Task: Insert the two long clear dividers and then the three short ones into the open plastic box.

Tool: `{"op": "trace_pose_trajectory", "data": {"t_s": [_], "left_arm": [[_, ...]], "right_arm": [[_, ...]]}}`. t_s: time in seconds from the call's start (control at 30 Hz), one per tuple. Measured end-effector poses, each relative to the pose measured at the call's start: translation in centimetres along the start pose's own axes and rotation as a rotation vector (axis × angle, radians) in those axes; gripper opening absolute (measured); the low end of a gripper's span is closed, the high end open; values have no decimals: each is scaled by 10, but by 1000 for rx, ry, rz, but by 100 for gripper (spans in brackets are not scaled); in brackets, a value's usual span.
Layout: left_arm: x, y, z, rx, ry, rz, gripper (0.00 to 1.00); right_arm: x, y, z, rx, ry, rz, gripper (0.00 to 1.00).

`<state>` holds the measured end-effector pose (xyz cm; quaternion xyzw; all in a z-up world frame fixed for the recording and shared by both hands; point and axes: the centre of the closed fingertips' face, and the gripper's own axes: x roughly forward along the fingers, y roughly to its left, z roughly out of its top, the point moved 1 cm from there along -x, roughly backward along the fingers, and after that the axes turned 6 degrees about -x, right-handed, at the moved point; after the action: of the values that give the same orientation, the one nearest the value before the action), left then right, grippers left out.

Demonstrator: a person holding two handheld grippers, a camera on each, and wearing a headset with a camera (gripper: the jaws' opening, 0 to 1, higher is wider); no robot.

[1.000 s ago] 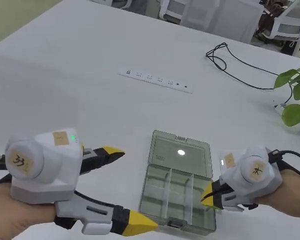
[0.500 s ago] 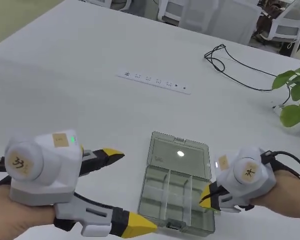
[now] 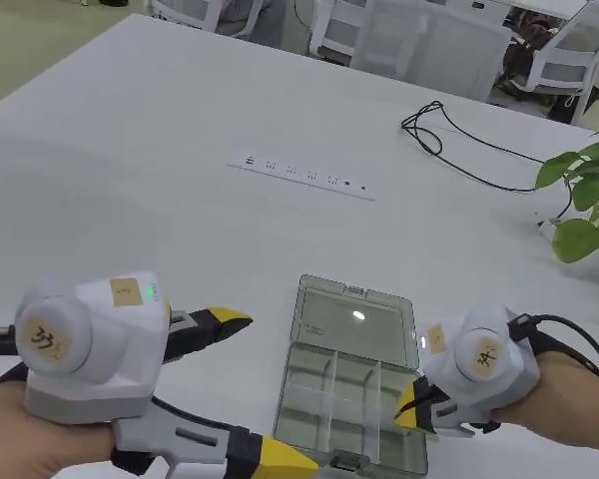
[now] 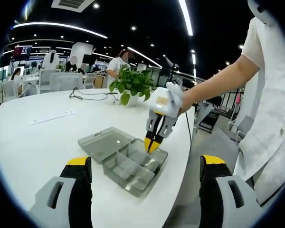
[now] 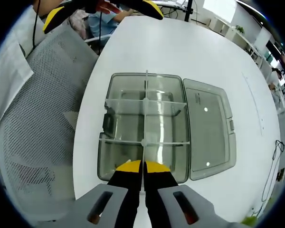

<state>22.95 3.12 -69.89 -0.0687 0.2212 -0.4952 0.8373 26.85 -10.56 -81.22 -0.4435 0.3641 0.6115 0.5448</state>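
Hovering nearest the person, the left gripper (image 3: 265, 389) has its jaws spread wide and empty. It hangs above the table (image 3: 130, 200) just left of the open plastic box (image 5: 103, 156), probably kept clear of the work yet ready to steady the box. The round cap on this gripper bears the handwritten number "33".

The right gripper (image 5: 142, 166) stands over the box's right-hand wall with its jaws pressed together. They appear to pinch the near end of a thin clear divider (image 5: 144, 118), which runs straight away from them across the box; the grip on its top edge suits pushing it down into its slots. Two more crosswise dividers (image 5: 123, 101) already stand in the box, forming compartments. The mark on this gripper's cap cannot be read with certainty.

The lid (image 5: 209, 128) lies flat on the table beyond the box, leaving the interior open from above; its small moulded mark is illegible. Farther off lie a power strip (image 3: 304, 176), a black cable (image 3: 459, 140) and a potted plant (image 3: 579, 200).
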Motion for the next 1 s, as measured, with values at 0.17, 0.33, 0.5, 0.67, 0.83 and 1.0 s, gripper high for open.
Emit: {"op": "trace_pose_trajectory", "data": {"t_s": [0.17, 0.33, 0.5, 0.67, 0.83, 1.0], "left_arm": [[-1, 0, 0, 4, 7, 1, 97], [-4, 1, -3, 5, 12, 9, 98], [-6, 2, -4, 8, 20, 15, 98], [-8, 3, -4, 12, 20, 21, 98], [-9, 3, -5, 16, 26, 25, 100], [-10, 4, -5, 19, 31, 27, 100]], "right_arm": [[0, 0, 0, -12, 4, -5, 3], [0, 0, 0, -6, 1, -9, 3], [-1, 0, 2, 12, -13, -13, 8], [-8, -1, 4, 27, -31, -26, 12], [-19, -4, 5, 49, -54, -52, 16], [-33, -5, 7, 75, -83, -90, 20]]}}
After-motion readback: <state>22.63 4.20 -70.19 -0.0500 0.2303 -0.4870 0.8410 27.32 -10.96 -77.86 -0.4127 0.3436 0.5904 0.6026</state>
